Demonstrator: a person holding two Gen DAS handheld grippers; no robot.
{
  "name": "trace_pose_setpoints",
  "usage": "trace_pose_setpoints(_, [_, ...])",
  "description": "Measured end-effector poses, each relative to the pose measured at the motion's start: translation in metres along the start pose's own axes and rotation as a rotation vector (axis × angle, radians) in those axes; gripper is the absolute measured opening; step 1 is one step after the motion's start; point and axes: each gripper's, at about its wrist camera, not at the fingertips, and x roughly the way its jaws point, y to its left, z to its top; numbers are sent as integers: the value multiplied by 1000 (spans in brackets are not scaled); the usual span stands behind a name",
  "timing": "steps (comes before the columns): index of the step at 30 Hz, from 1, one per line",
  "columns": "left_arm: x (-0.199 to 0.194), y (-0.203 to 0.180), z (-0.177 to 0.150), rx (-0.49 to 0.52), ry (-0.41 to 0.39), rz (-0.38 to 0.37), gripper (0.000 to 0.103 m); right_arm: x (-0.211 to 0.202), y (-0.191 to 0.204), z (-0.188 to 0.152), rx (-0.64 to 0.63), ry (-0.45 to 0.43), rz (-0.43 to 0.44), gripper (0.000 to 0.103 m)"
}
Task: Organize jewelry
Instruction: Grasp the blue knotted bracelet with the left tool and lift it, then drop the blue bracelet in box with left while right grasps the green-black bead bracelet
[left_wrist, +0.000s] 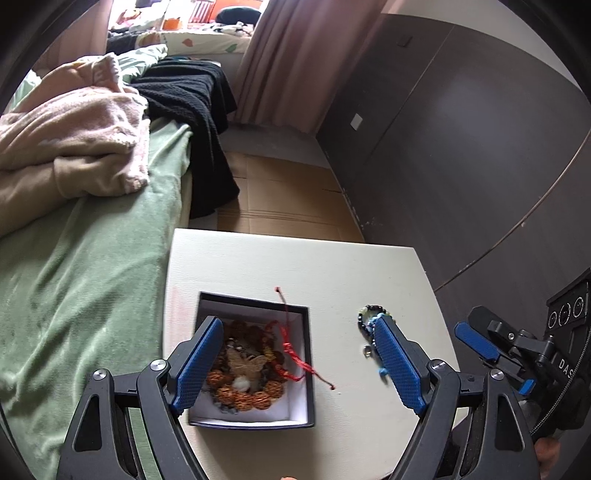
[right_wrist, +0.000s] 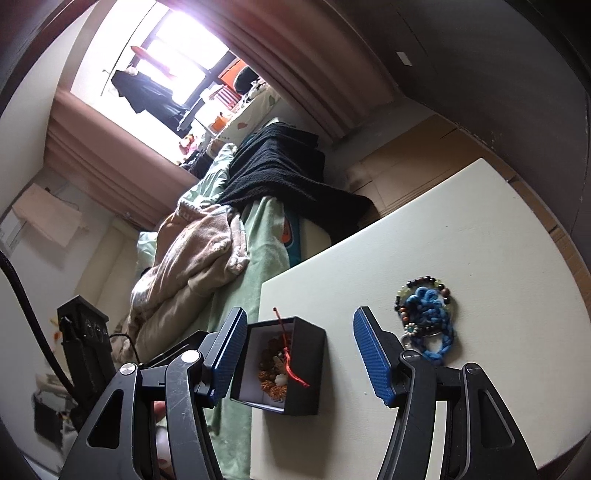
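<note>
Two views, taken in order. Left wrist view: my left gripper (left_wrist: 297, 363) hangs above the bench (left_wrist: 332, 266) with its jaws spread wide and nothing between them. Below sits the black box (left_wrist: 309, 369), open, holding the brown bead bracelet (left_wrist: 242, 397). The red cord (left_wrist: 291, 350) lies partly inside, with one end trailing over the box wall onto the bench. The blue knotted bracelet pile (left_wrist: 369, 321) rests on the bench, apart from the box, partly hidden by my finger. My right gripper (left_wrist: 480, 343) shows at the frame edge.

Right wrist view: my right gripper (right_wrist: 297, 354) is likewise wide open and empty. The box (right_wrist: 314, 354) stands between the fingers; the blue pile (right_wrist: 428, 317) lies just beyond the right one.

Judgement: partly done. The cord end needs tucking in, and the blue pile remains unboxed.
</note>
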Motion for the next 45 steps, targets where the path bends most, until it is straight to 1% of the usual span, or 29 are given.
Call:
trace_pose_setpoints(2, [7, -9, 0, 2, 8, -9, 84, -6, -7, 2, 11, -3, -17, 75])
trace_pose_setpoints(4, [16, -19, 0, 7, 16, -22, 84, -12, -16, 3, 27, -9, -44, 79])
trace_pose_setpoints(10, [37, -55, -2, 67, 36, -35, 83, -20, -45, 9, 86, 0, -92, 79])
trace_pose_setpoints(12, [47, -68, -5, 97, 48, -31, 74, -21, -57, 10, 112, 9, -115, 79])
trace_pose_setpoints(13, [52, -72, -6, 107, 59, -29, 65, -23, -64, 11, 129, 10, -120, 79])
trace_pose_setpoints(14, [59, -76, -8, 118, 74, -27, 60, -24, -68, 12, 142, 11, -125, 79])
trace_pose_setpoints(18, [84, -86, -15, 129, 117, -27, 51, -29, -86, 16, 183, 10, -141, 79])
trace_pose_setpoints(20, [97, -90, -20, 132, 142, -29, 44, -31, -92, 18, 197, 9, -138, 79])
trace_pose_setpoints(27, [136, -99, -30, 149, 199, -22, 44, -26, -108, 18, 226, 38, -159, 79])
trace_pose_setpoints(30, [151, -101, -34, 160, 226, -5, 44, -23, -113, 18, 241, 50, -161, 79])
trace_pose_setpoints(32, [161, -101, -37, 161, 243, 20, 44, -22, -115, 19, 247, 47, -162, 79])
trace_pose_setpoints(33, [165, -101, -39, 162, 257, 22, 42, -22, -116, 19, 249, 41, -168, 79])
trace_pose_setpoints(34, [165, -102, -38, 175, 236, 30, 32, -22, -116, 20, 249, 39, -172, 79])
trace_pose_setpoints(35, [164, -102, -38, 184, 241, 27, 11, -20, -116, 20, 250, 39, -176, 79])
trace_pose_setpoints(36, [163, -101, -37, 175, 249, 8, 11, -19, -117, 20, 252, 41, -177, 79])
trace_pose_setpoints(37, [158, -99, -35, 161, 235, -21, 11, -16, -117, 20, 252, 44, -178, 79])
trace_pose_setpoints(39, [147, -98, -31, 169, 202, -29, 11, -10, -115, 20, 249, 54, -182, 79])
trace_pose_setpoints(42, [129, -95, -24, 155, 171, -78, 11, -1, -110, 19, 231, 69, -181, 79])
trace_pose_setpoints(45, [112, -89, -17, 143, 138, -98, 11, 8, -104, 17, 212, 82, -180, 79])
